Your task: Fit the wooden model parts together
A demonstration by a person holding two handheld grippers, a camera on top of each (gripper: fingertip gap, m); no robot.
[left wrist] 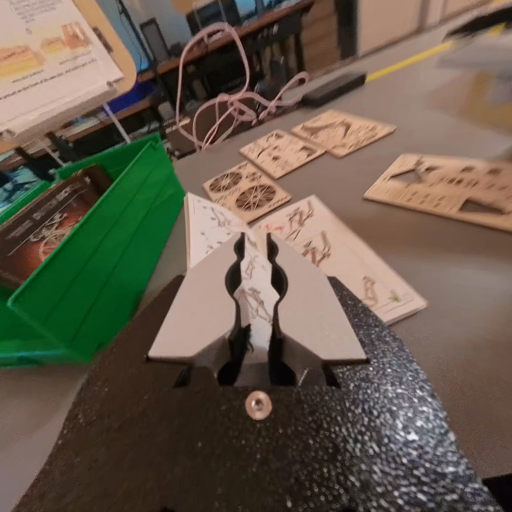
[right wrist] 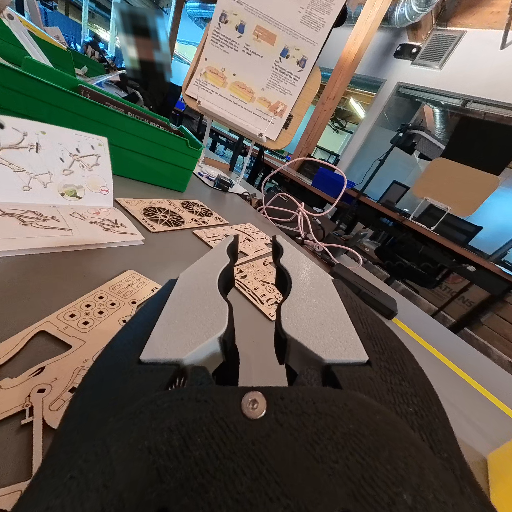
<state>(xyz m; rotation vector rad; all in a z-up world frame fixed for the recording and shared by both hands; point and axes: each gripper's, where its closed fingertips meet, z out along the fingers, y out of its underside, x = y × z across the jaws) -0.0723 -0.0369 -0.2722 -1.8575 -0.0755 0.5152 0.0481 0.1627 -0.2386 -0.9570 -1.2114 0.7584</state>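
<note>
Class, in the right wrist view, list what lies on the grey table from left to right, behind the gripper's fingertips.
Open instruction booklet → wheel sheet → small parts sheet → pink cable.

Left gripper (left wrist: pixel 256 235): two pale grey wedge-shaped fingers (left wrist: pixel 202 302) w/ black wavy inner edges, set in a black speckled body that glints along its right side; one silver hex-socket screw (left wrist: pixel 258 408) at centre below the finger roots. Right gripper (right wrist: pixel 255 238): same build, matte grey fingers (right wrist: pixel 313 310), black scalloped inner pads, black ribbed-texture housing w/ rounded top, silver hex screw (right wrist: pixel 253 404) at centre.
</note>
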